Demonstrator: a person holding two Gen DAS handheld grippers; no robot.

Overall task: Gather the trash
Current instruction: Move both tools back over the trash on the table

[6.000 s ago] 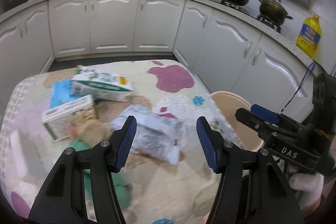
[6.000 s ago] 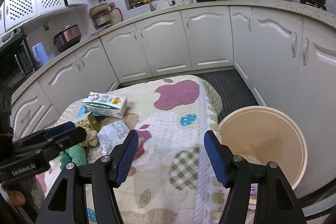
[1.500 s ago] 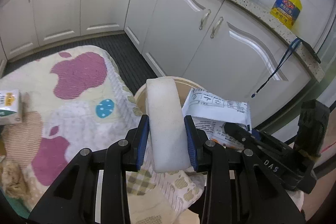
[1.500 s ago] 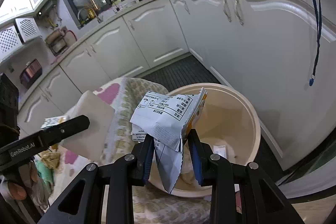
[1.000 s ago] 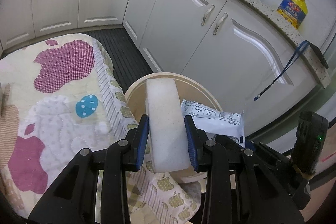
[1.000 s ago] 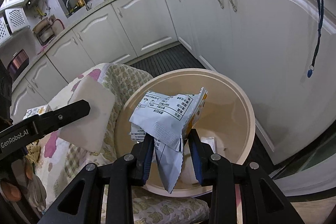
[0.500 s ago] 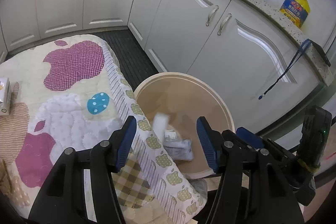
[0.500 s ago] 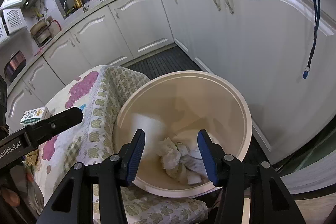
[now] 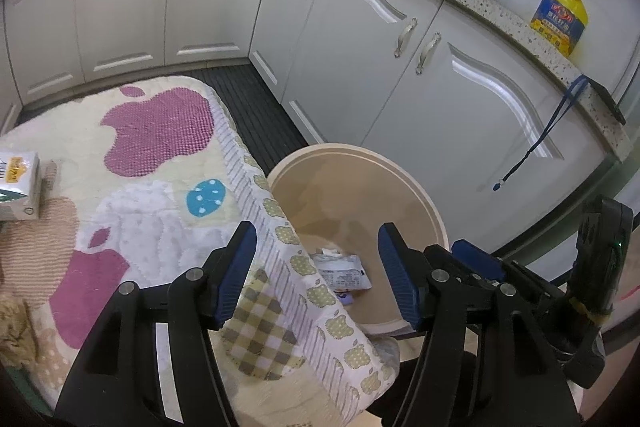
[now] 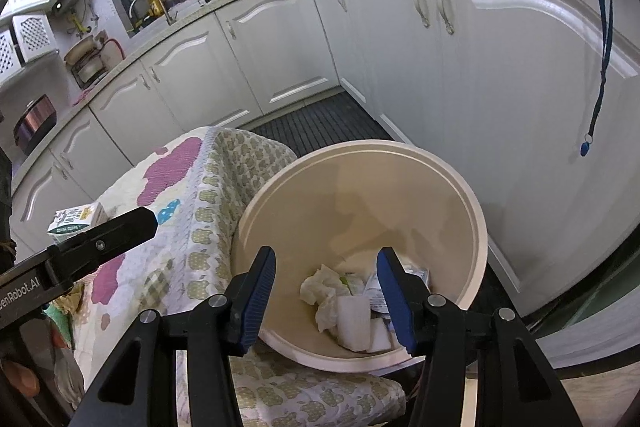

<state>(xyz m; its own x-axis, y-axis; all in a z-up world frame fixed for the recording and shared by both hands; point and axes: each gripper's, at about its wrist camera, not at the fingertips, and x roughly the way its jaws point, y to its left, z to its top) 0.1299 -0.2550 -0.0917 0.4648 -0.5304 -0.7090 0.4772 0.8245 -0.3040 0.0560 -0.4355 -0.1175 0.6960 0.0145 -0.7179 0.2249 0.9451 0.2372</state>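
Observation:
A beige round bin (image 9: 416, 187) (image 10: 476, 211) stands on the floor beside the table's right end. Inside lie a white foam block (image 10: 354, 315), crumpled tissue (image 10: 322, 287) and a printed white wrapper (image 9: 344, 271) (image 10: 376, 293). My left gripper (image 9: 314, 271) is open and empty over the table edge and the bin's near rim. My right gripper (image 10: 326, 297) is open and empty above the bin's mouth. A green-and-white carton (image 9: 18, 183) (image 10: 76, 219) lies on the table at the left.
The table wears a quilted cloth (image 9: 152, 155) with purple apple shapes, draped over the edge next to the bin. White cabinets (image 9: 400, 83) curve close behind the bin. A blue lanyard (image 10: 600, 39) hangs from the counter. More trash shows at the far left (image 9: 12, 331).
Both grippers opened and dropped their loads, the foam block from the left and the wrapper from the right, into the bin. Both have since stayed open above it, drawing back slightly.

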